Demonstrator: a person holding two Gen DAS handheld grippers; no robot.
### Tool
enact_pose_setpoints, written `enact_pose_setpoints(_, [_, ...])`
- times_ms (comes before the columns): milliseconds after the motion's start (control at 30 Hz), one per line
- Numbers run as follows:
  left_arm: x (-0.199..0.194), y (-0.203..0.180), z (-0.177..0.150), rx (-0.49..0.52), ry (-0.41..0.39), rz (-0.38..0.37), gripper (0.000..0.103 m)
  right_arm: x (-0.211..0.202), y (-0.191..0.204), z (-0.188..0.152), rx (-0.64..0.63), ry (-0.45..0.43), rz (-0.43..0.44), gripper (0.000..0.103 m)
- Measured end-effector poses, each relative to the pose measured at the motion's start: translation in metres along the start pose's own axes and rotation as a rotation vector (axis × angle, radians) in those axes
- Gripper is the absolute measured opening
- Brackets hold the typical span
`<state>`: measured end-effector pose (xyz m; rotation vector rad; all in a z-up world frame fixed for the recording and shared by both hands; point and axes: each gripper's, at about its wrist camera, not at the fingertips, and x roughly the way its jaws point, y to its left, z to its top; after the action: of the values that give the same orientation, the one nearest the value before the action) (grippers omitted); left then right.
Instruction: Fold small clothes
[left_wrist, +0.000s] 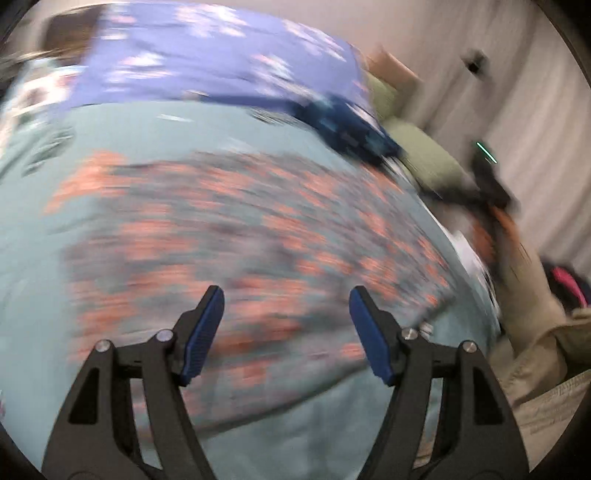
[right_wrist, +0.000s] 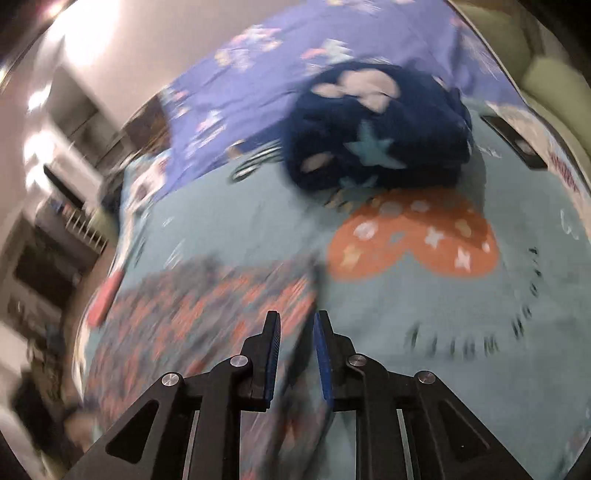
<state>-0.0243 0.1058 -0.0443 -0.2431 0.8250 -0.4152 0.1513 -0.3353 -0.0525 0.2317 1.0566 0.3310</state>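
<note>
the left tool (left_wrist: 286, 332) hangs spread wide over the grey-and-coral cloth (left_wrist: 236, 251), which lies flat on the teal bed (left_wrist: 33, 258). the right tool (right_wrist: 295, 354) is pinched on that cloth's edge (right_wrist: 207, 314). a navy bundle (right_wrist: 376, 129) sits further back, by a purple sheet (right_wrist: 258, 85).

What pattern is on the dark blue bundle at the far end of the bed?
Pale stars and cloud-like blobs on the dark blue bundle; the right wrist view shows it best.

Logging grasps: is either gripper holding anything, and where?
Right gripper pinches the grey, orange-patterned cloth at its right edge. Left gripper is open, holding nothing.
</note>
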Motion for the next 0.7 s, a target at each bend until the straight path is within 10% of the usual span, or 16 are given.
enact_pose_setpoints(100, [-0.033, 0.05, -0.012, -0.115, -0.044, 0.086, 0.069, -0.023, 0.034, -0.045, -0.09, 0.044, 0.115, 0.02])
enact_pose_setpoints(267, [-0.054, 0.086, -0.05, -0.118, -0.014, 0.069, 0.056, -0.002, 0.054, -0.125, -0.108, 0.215, -0.087, 0.016])
enact_pose_setpoints(433, [-0.042, 0.089, -0.066, -0.044, 0.035, 0.012, 0.056, -0.018, 0.052, -0.121, 0.066, 0.161, -0.076, 0.02])
enact_pose_setpoints(700, [-0.025, 0.074, -0.054, 0.063, 0.029, -0.135, 0.056, -0.015, 0.129, -0.116, -0.111, 0.145, -0.097, 0.044])
